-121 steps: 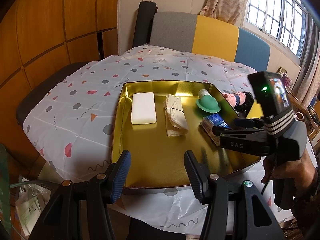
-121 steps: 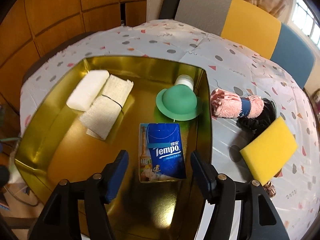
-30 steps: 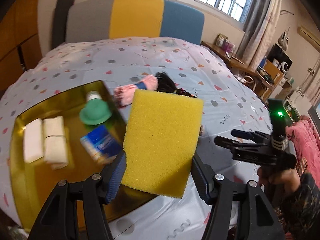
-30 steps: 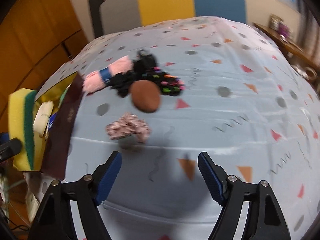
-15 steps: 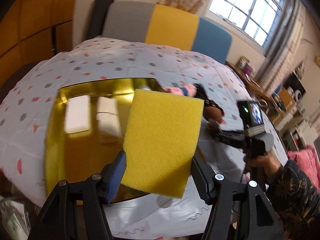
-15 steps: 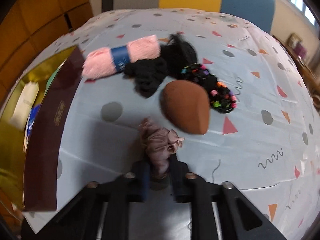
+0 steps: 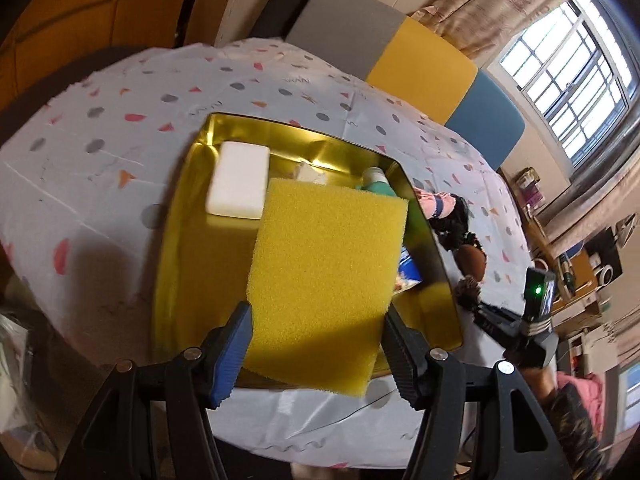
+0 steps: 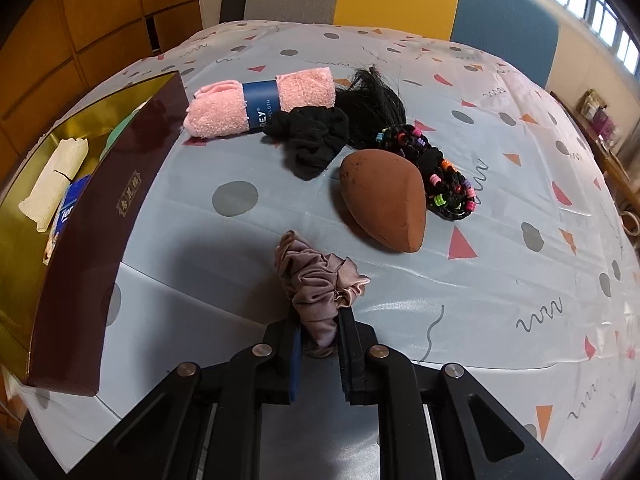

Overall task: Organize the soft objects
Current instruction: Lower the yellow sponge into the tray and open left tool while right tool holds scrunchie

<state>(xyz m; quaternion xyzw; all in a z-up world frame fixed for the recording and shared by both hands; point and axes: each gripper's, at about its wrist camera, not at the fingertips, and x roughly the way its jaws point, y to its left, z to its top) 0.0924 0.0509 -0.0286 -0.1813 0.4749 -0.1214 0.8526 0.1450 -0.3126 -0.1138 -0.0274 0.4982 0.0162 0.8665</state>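
Brown puff (image 8: 382, 200) – just beyond scrunchie (image 8: 320, 292)

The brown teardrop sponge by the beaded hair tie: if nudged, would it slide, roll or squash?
The brown teardrop sponge lies on its side, rounded, so it would probably roll in an arc toward its pointed end. Its matte, foam-like surface suggests that it is light and squashy. The beaded hair tie touching it might block it.
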